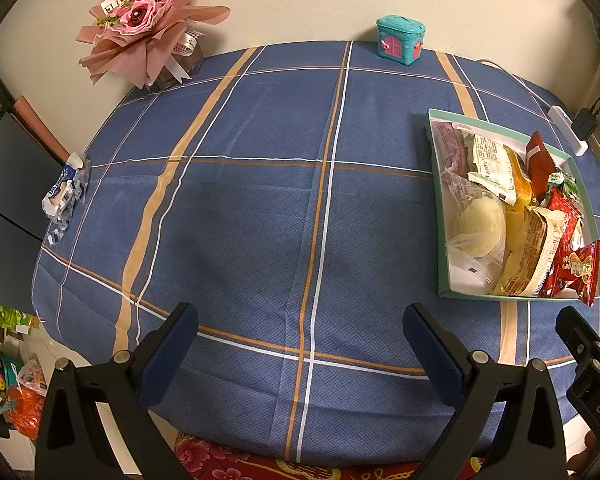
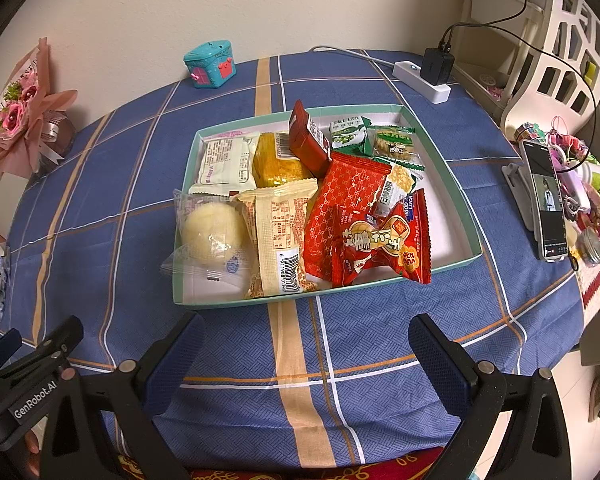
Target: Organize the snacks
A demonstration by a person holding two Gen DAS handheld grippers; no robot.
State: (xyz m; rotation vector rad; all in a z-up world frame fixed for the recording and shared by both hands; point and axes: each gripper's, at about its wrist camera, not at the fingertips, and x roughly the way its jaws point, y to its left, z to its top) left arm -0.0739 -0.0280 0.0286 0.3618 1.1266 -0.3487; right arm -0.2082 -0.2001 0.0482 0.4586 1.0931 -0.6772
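Note:
A shallow green-rimmed white box [image 2: 466, 216] sits on the blue plaid tablecloth and holds several wrapped snacks: a clear-wrapped round pastry [image 2: 212, 232], a beige packet [image 2: 276, 240], red packets [image 2: 384, 240], a yellow packet [image 2: 278, 162] and small green ones [image 2: 350, 132]. The box also shows at the right of the left wrist view [image 1: 434, 184]. My right gripper [image 2: 308, 344] is open and empty, just in front of the box's near edge. My left gripper [image 1: 300, 332] is open and empty over bare cloth, left of the box.
A teal toy house [image 1: 400, 40] and a pink flower bouquet [image 1: 144, 24] stand at the wall. A crumpled blue-white wrapper [image 1: 66, 192] lies at the left table edge. A power strip with charger [image 2: 428, 74], a phone on a stand [image 2: 544, 200] and clutter sit right.

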